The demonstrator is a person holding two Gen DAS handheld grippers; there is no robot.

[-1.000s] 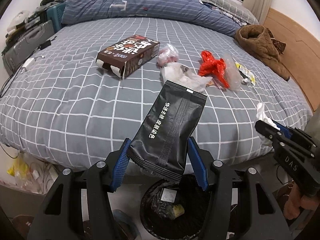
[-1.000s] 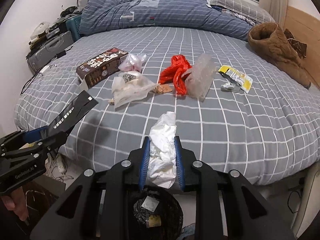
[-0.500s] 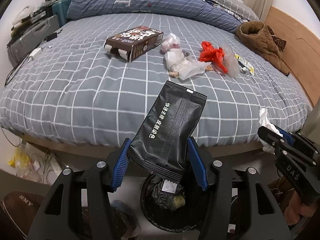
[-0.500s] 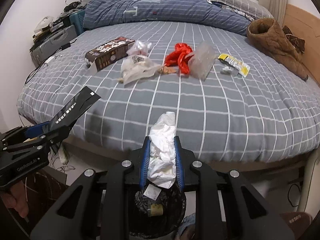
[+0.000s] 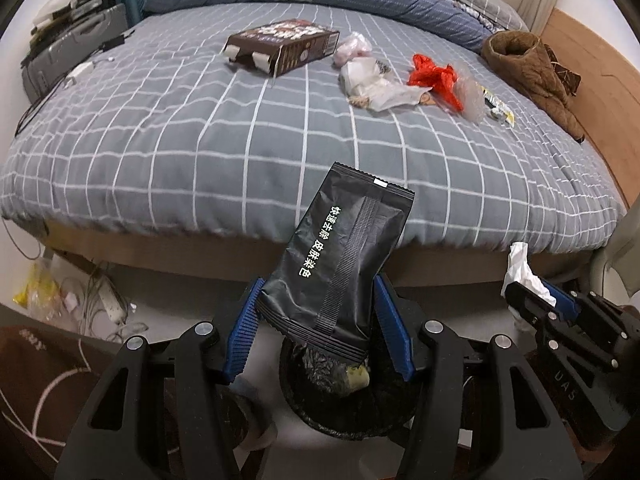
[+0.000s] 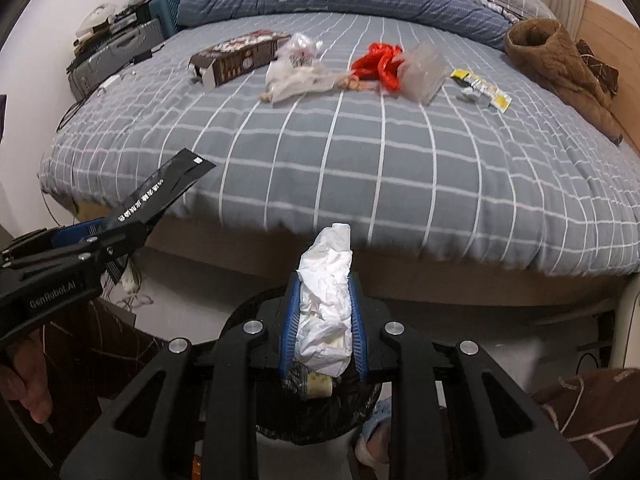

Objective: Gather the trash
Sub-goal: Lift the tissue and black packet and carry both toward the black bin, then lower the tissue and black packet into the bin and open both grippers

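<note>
L wrist view: the left gripper [image 5: 316,320] is clamped on a black foil packet [image 5: 340,256], pads on both side edges near its lower end, packet tilted up-right toward the bed [image 5: 200,140]. Directly under it sits a black-lined trash bin [image 5: 384,400] w/ some rubbish already inside, so the packet's bottom hangs over the bin mouth. Still on the bed: a brown box [image 5: 284,46], a clear bag [image 5: 372,84], a red plastic bag [image 5: 434,78], a yellow wrapper [image 5: 496,106]. The right gripper [image 5: 532,300] shows at the right edge w/ tissue in it. R wrist view: the right gripper [image 6: 324,320] is closed on a crumpled white tissue [image 6: 326,304], squeezed between the blue pads [image 6: 291,320], the bin [image 6: 320,412] just below. The left gripper [image 6: 120,236] w/ the packet [image 6: 164,194] is off to the left. Risks, as I judge: the packet is long and only its lower end is over the bin; let go at this tilt and it may tip out over the rim onto the floor. The tissue is light, could cling to a pad or drift past the rim. Both grippers are near each other over one small opening, so a bump is poss. Plenty of trash still to fetch from the bed.
</note>
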